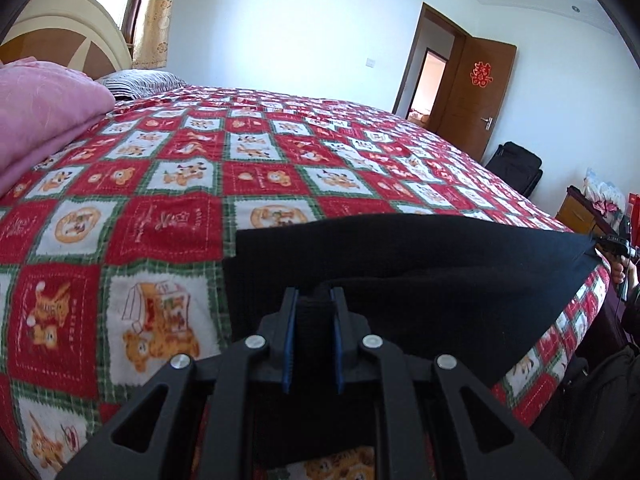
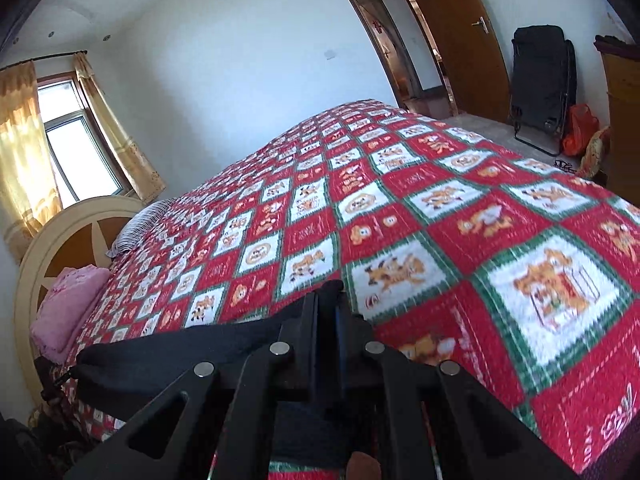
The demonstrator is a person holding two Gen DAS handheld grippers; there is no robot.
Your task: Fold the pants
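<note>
We hold the black pants (image 1: 420, 272) stretched between our two grippers above the near edge of the bed, the dark cloth hanging over the red, white and green bear-print quilt (image 1: 168, 184). Our left gripper (image 1: 314, 300) has its blue-padded fingers (image 1: 289, 344) pinched on a ribbed fold of the fabric, which fills the narrow gap between them. From the left wrist view the cloth runs out to a taut corner at the right, where our right gripper (image 1: 614, 246) grips it beside the bed's edge. In the right wrist view, that right gripper (image 2: 328, 300) is clamped on a bunched edge of the pants (image 2: 180, 348), and the fabric sags away to the left.

A folded pink blanket (image 1: 44, 120) lies near the round wooden headboard (image 1: 60, 28), with a striped pillow (image 1: 140, 80) beside it. Beyond the bed, a brown door (image 1: 480, 92) stands open.
</note>
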